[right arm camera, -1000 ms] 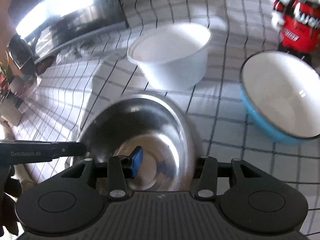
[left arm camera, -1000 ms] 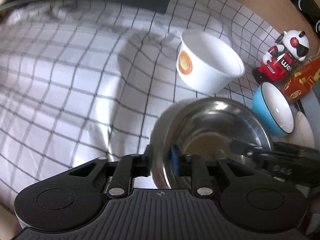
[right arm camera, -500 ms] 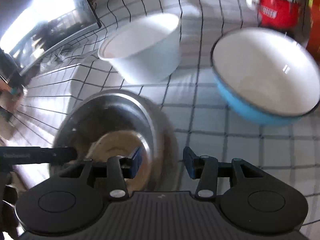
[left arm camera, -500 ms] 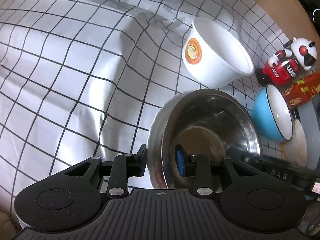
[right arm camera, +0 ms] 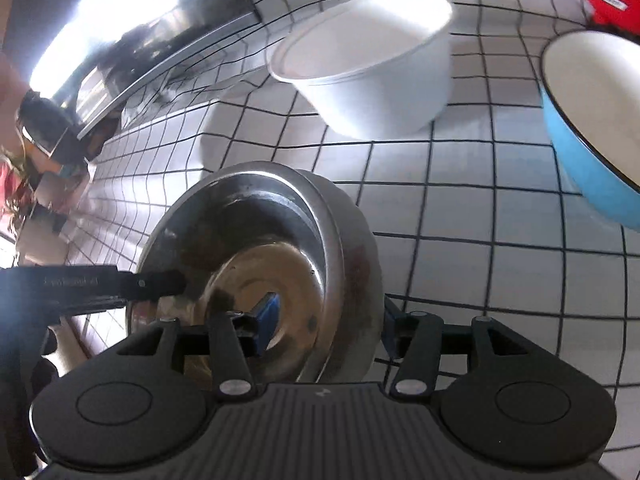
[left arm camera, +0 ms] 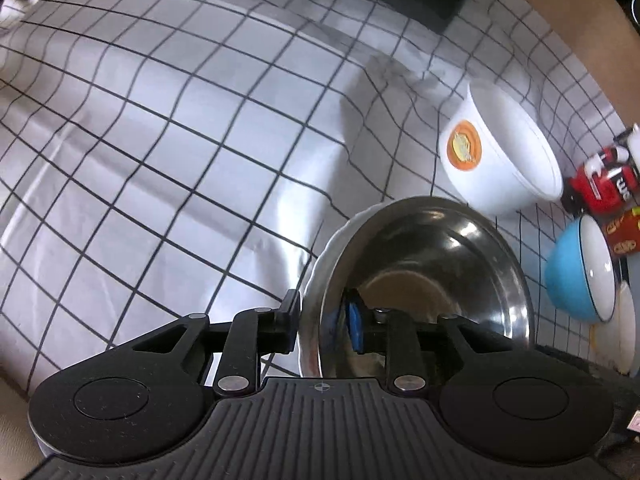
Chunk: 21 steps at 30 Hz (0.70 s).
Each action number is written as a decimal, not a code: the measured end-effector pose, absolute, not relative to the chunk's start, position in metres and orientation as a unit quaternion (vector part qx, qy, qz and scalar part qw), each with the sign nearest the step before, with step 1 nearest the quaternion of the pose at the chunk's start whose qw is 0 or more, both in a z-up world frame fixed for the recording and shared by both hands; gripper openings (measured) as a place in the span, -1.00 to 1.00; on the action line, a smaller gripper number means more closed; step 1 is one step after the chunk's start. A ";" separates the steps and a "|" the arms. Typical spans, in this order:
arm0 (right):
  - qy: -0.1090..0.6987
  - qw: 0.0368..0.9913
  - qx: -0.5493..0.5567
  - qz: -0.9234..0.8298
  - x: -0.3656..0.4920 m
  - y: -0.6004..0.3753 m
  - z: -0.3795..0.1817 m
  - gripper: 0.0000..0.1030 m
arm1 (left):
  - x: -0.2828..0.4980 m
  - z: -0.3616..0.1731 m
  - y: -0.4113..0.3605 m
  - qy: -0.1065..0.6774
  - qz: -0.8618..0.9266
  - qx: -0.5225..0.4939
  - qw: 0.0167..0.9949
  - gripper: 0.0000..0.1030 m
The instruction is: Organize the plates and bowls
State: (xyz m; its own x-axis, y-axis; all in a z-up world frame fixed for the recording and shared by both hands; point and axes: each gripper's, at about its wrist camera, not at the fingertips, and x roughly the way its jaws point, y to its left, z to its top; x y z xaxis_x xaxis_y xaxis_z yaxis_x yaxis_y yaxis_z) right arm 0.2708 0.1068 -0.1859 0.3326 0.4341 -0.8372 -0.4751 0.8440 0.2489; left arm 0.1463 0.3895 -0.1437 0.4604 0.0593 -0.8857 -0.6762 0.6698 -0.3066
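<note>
The steel bowl (left arm camera: pixel 432 280) sits nested in a white dish whose scalloped rim (left arm camera: pixel 320 264) shows on its outer side, on the checked cloth (left arm camera: pixel 180 160) of the counter. All places below are given from the steel bowl.

Left gripper (left arm camera: pixel 324 320): jaws have just been closing and straddle the near rim, blue pad inside, black finger outside the white rim. They look clamped on both rims together.

Right gripper (right arm camera: pixel 328 320): jaws have just been opening. They stand apart across the opposite wall, one pad inside, the other clear of the outer wall. No grip there.

Beyond the steel bowl stands a white paper bowl (left arm camera: pixel 500 160), apart from it. Further off to the side is a blue bowl (left arm camera: pixel 576 280), with a red toy figure (left arm camera: pixel 604 184) behind.

Assessment: the steel bowl is stiff, probably light, and polished, so likely slippery under the pads. The dish beneath appears ceramic and would chip if dropped. Best hold is across the rim, pad well inside the wall, lifted level.
</note>
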 end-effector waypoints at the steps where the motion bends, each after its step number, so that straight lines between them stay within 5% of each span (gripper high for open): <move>1: 0.506 0.816 -0.020 0.281 0.271 0.107 -0.186 0.03 | 0.145 -0.141 0.388 0.458 0.239 -0.329 0.790 -0.46; 10: 0.379 0.875 -0.060 0.296 0.238 0.049 -0.122 0.04 | 0.158 -0.066 0.341 0.352 0.278 -0.259 0.855 -0.50; 12: 0.333 0.897 -0.087 0.277 0.226 0.025 -0.102 0.18 | 0.176 -0.054 0.317 0.337 0.230 -0.272 0.872 -0.50; 14: 0.282 0.922 -0.111 0.239 0.216 -0.005 -0.084 0.44 | 0.203 -0.051 0.284 0.347 0.163 -0.278 0.881 -0.50; 17: 0.232 0.951 -0.116 0.167 0.208 -0.060 -0.064 0.50 | 0.245 -0.063 0.229 0.378 0.065 -0.303 0.872 -0.49; 21: 0.279 0.950 -0.094 0.104 0.211 -0.148 -0.050 0.50 | 0.288 -0.091 0.158 0.429 -0.028 -0.319 0.844 -0.49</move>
